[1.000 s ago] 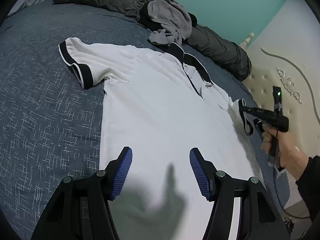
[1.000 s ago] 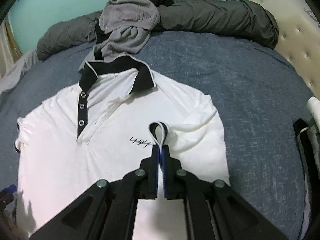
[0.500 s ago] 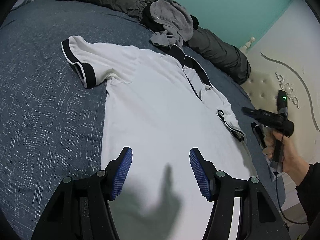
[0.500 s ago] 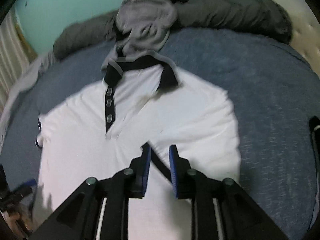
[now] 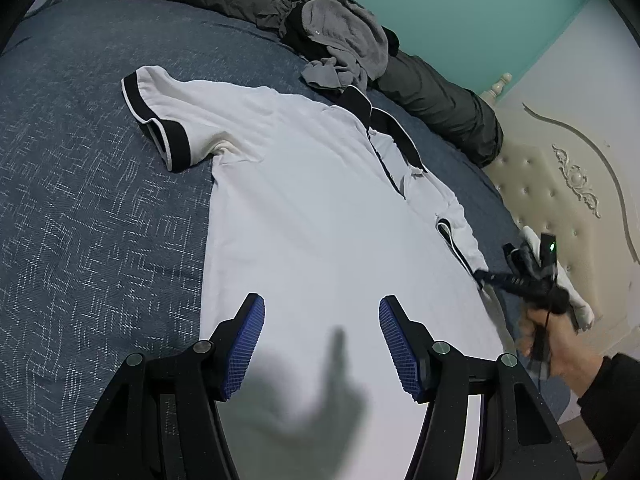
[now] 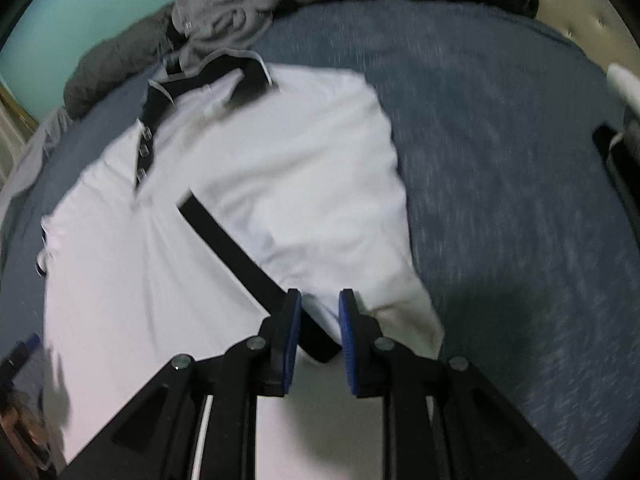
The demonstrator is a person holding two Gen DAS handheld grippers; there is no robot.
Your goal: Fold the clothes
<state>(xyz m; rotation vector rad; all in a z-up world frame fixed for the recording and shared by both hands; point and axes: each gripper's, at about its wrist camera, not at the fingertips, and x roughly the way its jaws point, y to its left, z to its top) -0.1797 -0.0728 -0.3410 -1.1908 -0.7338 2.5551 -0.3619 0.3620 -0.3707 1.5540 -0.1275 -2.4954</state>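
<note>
A white polo shirt (image 5: pixel 320 208) with a black collar (image 5: pixel 384 120) lies face up on the blue-grey bed cover (image 5: pixel 80 200). Its far sleeve (image 5: pixel 160 120) is spread out flat. The near sleeve (image 6: pixel 320 208) is folded inward over the chest, its black cuff (image 6: pixel 236 248) running diagonally. My right gripper (image 6: pixel 320 296) hovers low over that sleeve's outer end, jaws a little apart, with cloth lying below the gap and not pinched. In the left wrist view the right gripper (image 5: pixel 486 276) sits at the shirt's edge. My left gripper (image 5: pixel 320 304) stands open above the shirt's lower body, holding nothing.
A crumpled grey garment (image 5: pixel 348 40) lies just beyond the collar, against a long dark olive quilt roll (image 5: pixel 440 96) at the bed's far side. A padded cream headboard (image 5: pixel 560 184) borders the right. A hand in a dark sleeve (image 5: pixel 548 340) holds the right gripper.
The right gripper let go of the sleeve cuff, its jaws parting, and drew back and down toward the shirt's edge. The sleeve now lies folded over the chest. The left gripper stayed still.
</note>
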